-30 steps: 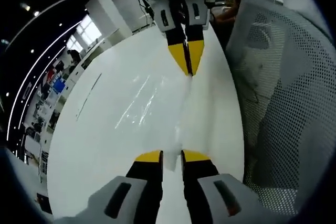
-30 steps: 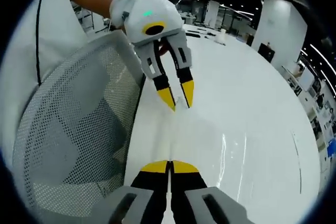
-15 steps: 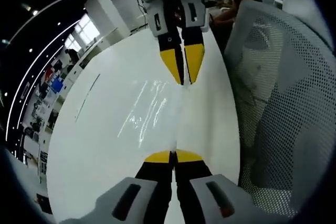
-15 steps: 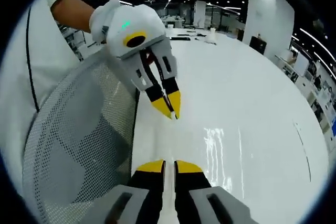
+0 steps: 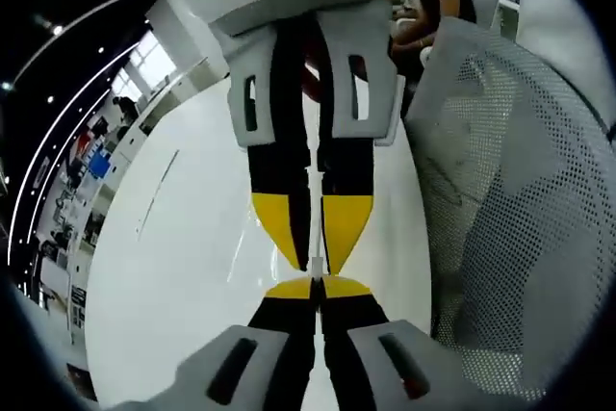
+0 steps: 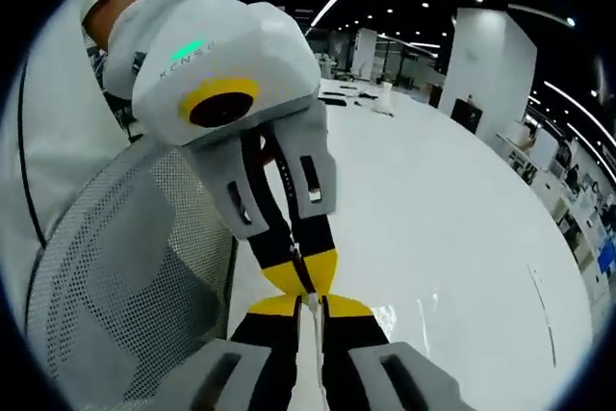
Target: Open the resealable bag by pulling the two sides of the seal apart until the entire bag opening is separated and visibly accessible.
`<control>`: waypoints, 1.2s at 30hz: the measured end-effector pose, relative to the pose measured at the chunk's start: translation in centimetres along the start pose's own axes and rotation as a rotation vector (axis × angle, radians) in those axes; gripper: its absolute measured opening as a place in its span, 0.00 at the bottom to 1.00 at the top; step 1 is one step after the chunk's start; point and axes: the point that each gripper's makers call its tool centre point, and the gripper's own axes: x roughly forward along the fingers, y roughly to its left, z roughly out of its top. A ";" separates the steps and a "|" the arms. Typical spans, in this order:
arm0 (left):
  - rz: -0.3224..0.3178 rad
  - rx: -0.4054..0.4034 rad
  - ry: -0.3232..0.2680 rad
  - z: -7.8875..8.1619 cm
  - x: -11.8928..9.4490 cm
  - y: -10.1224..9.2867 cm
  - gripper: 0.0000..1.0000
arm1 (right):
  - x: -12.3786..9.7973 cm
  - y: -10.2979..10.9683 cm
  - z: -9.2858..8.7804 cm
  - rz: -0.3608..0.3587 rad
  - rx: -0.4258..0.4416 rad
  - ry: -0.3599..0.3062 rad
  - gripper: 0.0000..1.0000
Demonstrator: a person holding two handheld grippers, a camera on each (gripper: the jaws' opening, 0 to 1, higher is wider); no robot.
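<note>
The clear resealable bag [image 5: 315, 201] shows as a thin pale edge running between the two pairs of yellow tips, held above the white table. My left gripper [image 5: 313, 288] rises from the bottom of the left gripper view with its jaws pressed together on that edge. My right gripper [image 5: 314, 238] hangs down large from above, tip to tip with it, its jaws close on the same film. In the right gripper view, my right gripper [image 6: 310, 307] pinches a pale strip of the bag [image 6: 310, 334]. The left gripper [image 6: 308, 274] meets it from the upper left.
A long white table [image 5: 164, 267] stretches away under the grippers [image 6: 462, 218]. A grey mesh chair back [image 5: 510, 199] stands close beside it [image 6: 125, 276]. A person's white sleeve [image 6: 43, 161] is behind the chair. An office hall lies beyond.
The two grippers have come together until their tips almost touch, so the stretch of bag between them is now very short. The left jaws, open a second ago, have shut.
</note>
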 end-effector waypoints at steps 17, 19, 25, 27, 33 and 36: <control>-0.020 -0.054 -0.053 -0.1 -0.3 -0.5 0.00 | -0.3 0.6 -1.8 0.008 0.128 0.091 0.00; -0.012 -0.057 -0.043 -0.1 -0.2 -0.3 0.00 | -0.3 0.3 -1.7 -0.001 0.106 0.093 0.00; -0.019 -0.098 -0.028 -0.3 -0.2 -0.5 0.00 | 0.0 0.4 -1.5 -0.007 -0.019 0.089 0.00; -0.025 -0.100 -0.021 -0.3 -0.2 -0.7 0.00 | 0.1 0.4 -1.5 -0.010 -0.035 0.094 0.00; -0.027 -0.080 -0.015 -0.1 -0.4 -0.9 0.00 | 0.4 0.3 -1.2 -0.006 -0.057 0.083 0.00; -0.033 -0.089 -0.025 -0.2 -0.4 -1.0 0.00 | 0.5 0.6 -1.2 -0.009 -0.049 0.087 0.00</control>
